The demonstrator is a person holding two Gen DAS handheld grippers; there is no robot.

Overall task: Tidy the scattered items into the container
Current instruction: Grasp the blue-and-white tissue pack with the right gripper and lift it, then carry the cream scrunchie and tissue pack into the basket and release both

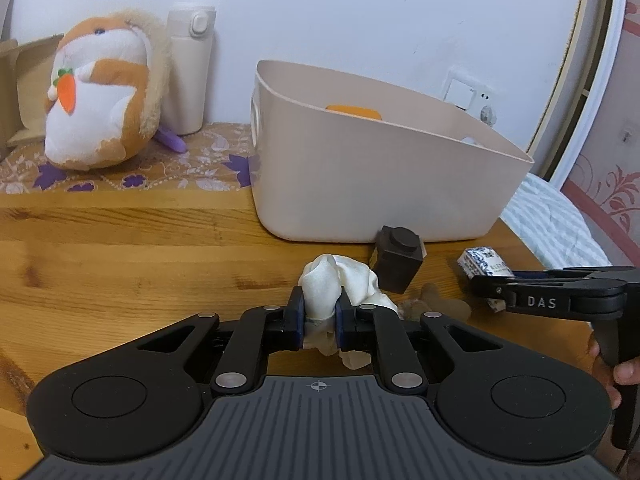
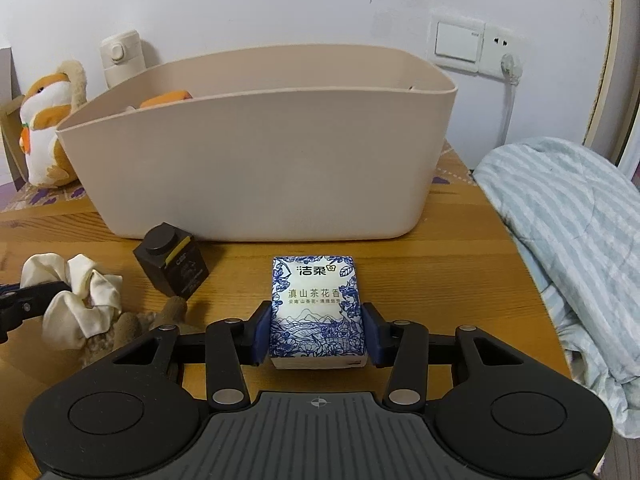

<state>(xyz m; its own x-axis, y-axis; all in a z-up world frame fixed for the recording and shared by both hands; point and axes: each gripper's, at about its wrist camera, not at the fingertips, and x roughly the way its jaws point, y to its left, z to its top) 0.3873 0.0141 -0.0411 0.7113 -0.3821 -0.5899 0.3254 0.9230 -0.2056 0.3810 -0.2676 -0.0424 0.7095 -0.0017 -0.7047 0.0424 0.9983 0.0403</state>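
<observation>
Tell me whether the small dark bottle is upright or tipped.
Tipped. The dark bottle leans at an angle on the table beside the beige container, its round cap pointing up and sideways.

The right gripper jaws clamp a tissue pack before the beige container.

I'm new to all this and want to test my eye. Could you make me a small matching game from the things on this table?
Things:
1. scrunchie
2. tissue pack
3. dark box
4. plush toy

Places:
A. pinched in the right jaws
B. beside the flask
C. free, in front of the bin
D. pinched in the left jaws

Pairs: 1-D, 2-A, 3-C, 4-B
</observation>
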